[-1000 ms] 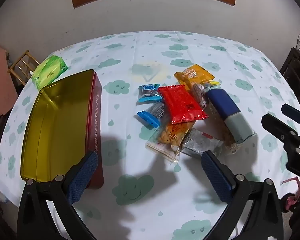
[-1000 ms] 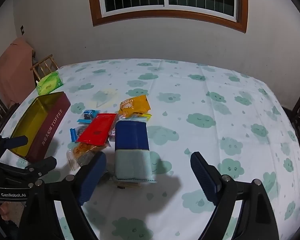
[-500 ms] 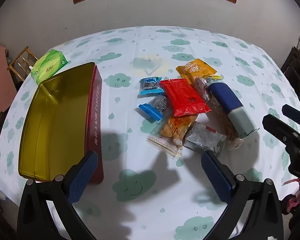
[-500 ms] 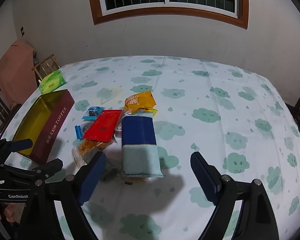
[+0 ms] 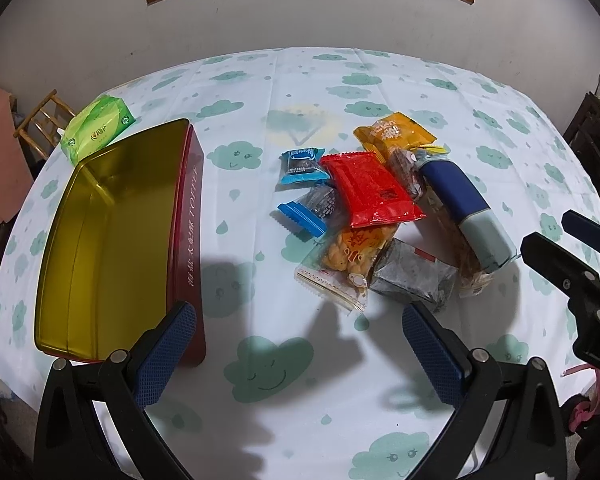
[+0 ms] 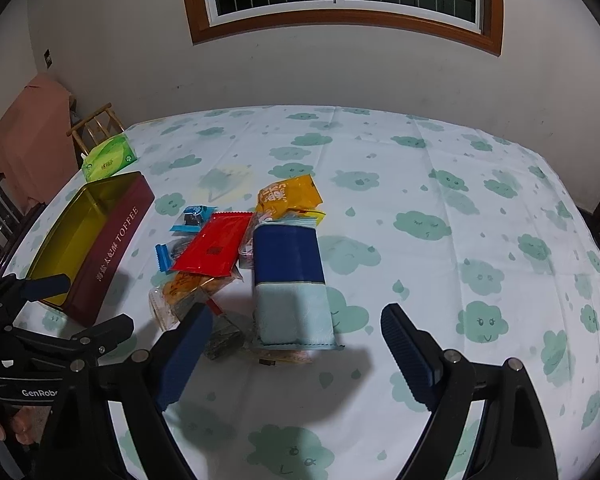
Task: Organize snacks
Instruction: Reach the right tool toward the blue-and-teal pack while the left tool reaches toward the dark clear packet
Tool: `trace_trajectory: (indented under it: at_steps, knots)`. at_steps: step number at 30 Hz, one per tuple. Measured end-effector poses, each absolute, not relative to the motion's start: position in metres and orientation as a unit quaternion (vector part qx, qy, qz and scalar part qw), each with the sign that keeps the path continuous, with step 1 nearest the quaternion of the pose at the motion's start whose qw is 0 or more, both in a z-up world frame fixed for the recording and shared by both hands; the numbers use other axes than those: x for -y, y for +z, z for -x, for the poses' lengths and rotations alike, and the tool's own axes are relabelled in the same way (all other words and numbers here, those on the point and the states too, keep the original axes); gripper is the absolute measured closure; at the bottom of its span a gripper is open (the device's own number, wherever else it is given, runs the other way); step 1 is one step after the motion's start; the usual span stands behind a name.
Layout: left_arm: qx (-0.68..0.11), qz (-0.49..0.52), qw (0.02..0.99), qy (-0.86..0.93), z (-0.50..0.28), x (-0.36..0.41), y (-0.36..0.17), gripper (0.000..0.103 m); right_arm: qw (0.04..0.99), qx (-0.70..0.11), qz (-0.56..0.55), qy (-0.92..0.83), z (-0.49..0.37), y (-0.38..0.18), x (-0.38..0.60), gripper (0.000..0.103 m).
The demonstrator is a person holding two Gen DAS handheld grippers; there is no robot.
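Observation:
A pile of snack packets lies mid-table: a red packet, an orange bag, two small blue-wrapped sweets, a clear pack of fried snacks, a grey packet and a large blue and pale-teal pack. An open red toffee tin with a gold inside stands empty at the left. My left gripper is open and empty, hovering before the pile. My right gripper is open and empty, just short of the teal pack.
A green tissue pack lies beyond the tin near the table's far-left edge. A wooden chair with a pink cloth stands past that edge. The cloud-print tablecloth covers the table. Dark furniture stands at the right.
Both grippers have moved forward a little toward the snack pile, which now sits closer in both views. Nothing has been grasped or shifted.

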State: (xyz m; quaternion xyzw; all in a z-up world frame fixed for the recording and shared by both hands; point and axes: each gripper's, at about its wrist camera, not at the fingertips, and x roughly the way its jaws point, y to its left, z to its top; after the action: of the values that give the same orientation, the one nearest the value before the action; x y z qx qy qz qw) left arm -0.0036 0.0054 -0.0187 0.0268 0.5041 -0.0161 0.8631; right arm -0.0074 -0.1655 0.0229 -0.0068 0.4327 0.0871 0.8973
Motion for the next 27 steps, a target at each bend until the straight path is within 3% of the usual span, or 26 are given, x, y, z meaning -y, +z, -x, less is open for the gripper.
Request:
trace_trajectory:
  at_steps: [27]
  knots:
    - [-0.512,-0.026,0.859,-0.013,-0.003,-0.015,-0.028,0.001,0.888,-0.449,0.011,0.094,0.001,0.008,0.163,0.015]
